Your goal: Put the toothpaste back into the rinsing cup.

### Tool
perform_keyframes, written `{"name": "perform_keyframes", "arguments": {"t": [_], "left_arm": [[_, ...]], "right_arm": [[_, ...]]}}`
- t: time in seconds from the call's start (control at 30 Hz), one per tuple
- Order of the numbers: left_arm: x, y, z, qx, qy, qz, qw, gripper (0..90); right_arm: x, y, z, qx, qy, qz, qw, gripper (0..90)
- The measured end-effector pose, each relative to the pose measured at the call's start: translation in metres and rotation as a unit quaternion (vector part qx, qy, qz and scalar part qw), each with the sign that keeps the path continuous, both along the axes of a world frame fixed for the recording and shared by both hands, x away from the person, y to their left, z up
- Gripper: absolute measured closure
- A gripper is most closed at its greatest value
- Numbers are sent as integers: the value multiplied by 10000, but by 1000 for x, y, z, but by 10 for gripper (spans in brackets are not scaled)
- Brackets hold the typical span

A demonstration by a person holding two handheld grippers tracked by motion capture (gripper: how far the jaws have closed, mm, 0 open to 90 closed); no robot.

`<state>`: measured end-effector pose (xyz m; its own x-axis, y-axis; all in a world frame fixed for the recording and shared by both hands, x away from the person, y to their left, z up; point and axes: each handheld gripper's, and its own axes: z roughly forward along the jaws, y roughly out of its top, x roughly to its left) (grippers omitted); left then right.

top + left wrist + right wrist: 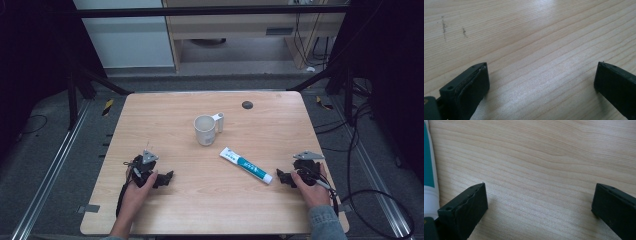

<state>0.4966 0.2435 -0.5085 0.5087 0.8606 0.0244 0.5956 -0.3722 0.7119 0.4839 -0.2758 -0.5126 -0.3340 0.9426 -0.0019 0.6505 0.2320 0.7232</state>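
Observation:
A white and teal toothpaste tube (246,165) lies at a slant on the wooden table (210,210), right of centre. Behind it stands a cream mug (206,129) with its handle to the right. My left gripper (169,177) rests on the table at the front left, held by a hand, and its jaws stand wide apart over bare wood (541,77). My right gripper (281,176) rests at the front right, just right of the tube's cap end. Its jaws are open too, with only wood between them (539,197); the toothpaste tube (429,170) runs along the left edge there.
A small dark round disc (247,104) sits near the table's far edge. Cables (360,195) trail over the floor to the right. Metal rails (50,170) run along both sides of the table.

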Motion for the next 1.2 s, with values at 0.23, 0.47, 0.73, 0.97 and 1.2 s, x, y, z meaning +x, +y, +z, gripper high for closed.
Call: {"name": "perform_keyframes", "arguments": {"t": [0.23, 0.47, 0.73, 0.97, 1.2], "left_arm": [[-5, 1, 0, -3, 21, -34, 10000, 0], [-5, 1, 0, -6, 6, -32, 10000, 0], [-5, 0, 0, -17, 14, -157, 9999, 0], [-5, 0, 0, -16, 19, -176, 9998, 0], [-5, 0, 0, -18, 18, -170, 9999, 0]], "right_arm": [[1, 2, 14, 48, -71, 175, 9998, 158], [3, 27, 53, -176, -146, 711, 9972, 175], [7, 72, 84, -606, -79, 1305, 9896, 215], [19, 100, 86, -778, 155, 1777, 9809, 248], [31, 117, 89, -776, 441, 2014, 9754, 259]]}}
